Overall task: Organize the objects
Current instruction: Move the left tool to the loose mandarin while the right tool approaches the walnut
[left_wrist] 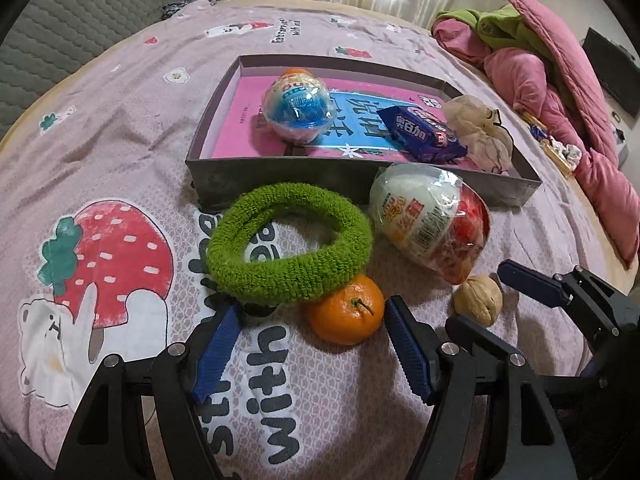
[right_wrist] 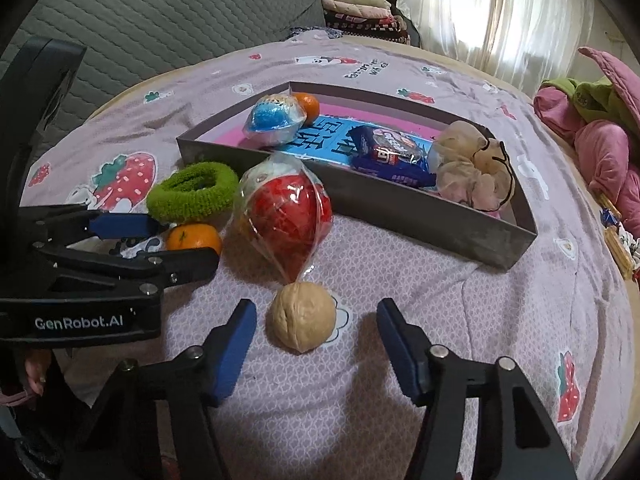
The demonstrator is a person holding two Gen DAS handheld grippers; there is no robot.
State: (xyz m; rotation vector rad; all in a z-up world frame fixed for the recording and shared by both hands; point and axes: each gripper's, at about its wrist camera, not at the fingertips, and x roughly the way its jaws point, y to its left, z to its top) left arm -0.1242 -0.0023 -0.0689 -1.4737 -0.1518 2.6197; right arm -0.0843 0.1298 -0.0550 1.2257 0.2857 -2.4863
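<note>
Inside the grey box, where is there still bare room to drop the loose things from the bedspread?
In the box, the open patch is the near-left corner, on the pink book between the left wall and the blue egg toy. The right end is crowded: cookie packet and cream scrunchie lie together. A far strip behind them looks free.

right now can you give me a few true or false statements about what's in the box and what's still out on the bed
1. The walnut lies on the bed between the open fingers of the right gripper. True.
2. The green hair band is inside the box. False: it lies on the bed in front of the box, resting partly on an orange.
3. The blue snack packet is in the box. True.
4. The red and white egg toy is gripped by the left gripper. False: it lies free on the bed; the left gripper is open near the orange.
5. The box holds no orange. False: one sits in its far corner.
</note>
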